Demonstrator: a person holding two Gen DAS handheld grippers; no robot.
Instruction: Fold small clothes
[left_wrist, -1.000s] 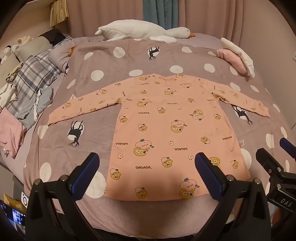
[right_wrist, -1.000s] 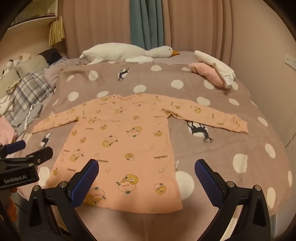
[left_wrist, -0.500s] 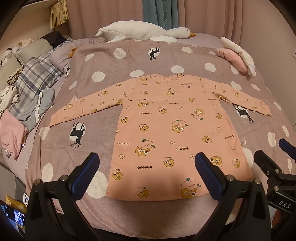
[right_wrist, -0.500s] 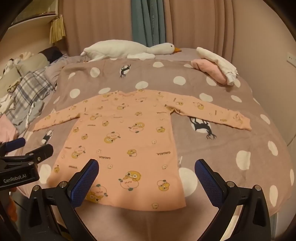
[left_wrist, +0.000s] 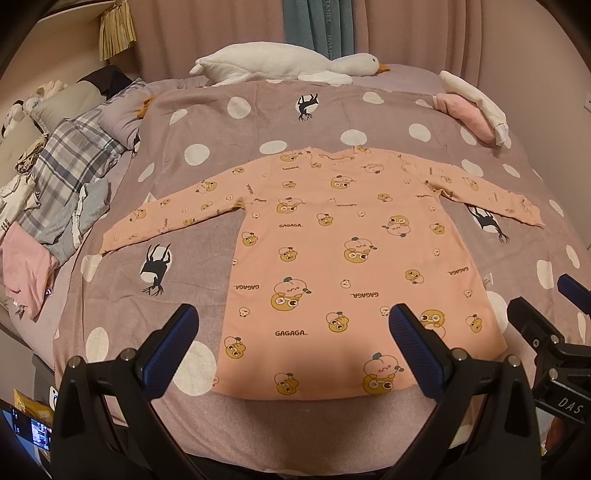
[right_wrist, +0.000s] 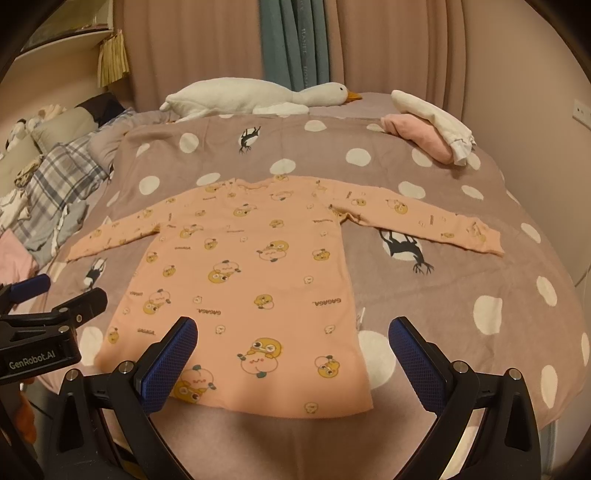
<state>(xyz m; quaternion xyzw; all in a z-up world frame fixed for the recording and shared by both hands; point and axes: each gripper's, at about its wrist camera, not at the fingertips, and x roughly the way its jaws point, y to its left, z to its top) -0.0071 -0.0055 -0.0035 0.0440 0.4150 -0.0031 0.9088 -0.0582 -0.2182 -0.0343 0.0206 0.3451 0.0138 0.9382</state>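
On the bed, spread flat across a brown blanket (left_wrist: 258, 122) dotted with white circles and black deer shapes, lies the small peach long-sleeved shirt (left_wrist: 343, 258), printed all over with little cartoon characters and the word GAGAGA. Neck hole toward the far end, hem nearest the cameras, both sleeves stretched straight out to the sides, and not a fold in it yet. From the left wrist view, the left gripper (left_wrist: 291, 339) hangs above the near edge of the bed with its jaws spread wide and nothing between them; one blue pad (left_wrist: 170, 347) sits over bare blanket to the side of the shirt, the other over the hem area. Over at the right edge of that same view, the right gripper (left_wrist: 543, 306) shows up beside the shirt's hem corner. Switching to the right wrist view, that right gripper (right_wrist: 291, 365) is also splayed wide and empty, hovering over the hem, and the left gripper (right_wrist: 55, 299) pokes in from the left edge, just off the shirt's side. Neither tool is touching the fabric. At the far end, a white plush goose (right_wrist: 255, 96) stretches along the head of the bed, a pink and white bundle of clothes (right_wrist: 428, 129) sits at the far right corner, and a plaid garment pile (left_wrist: 70, 170) lines the left side.
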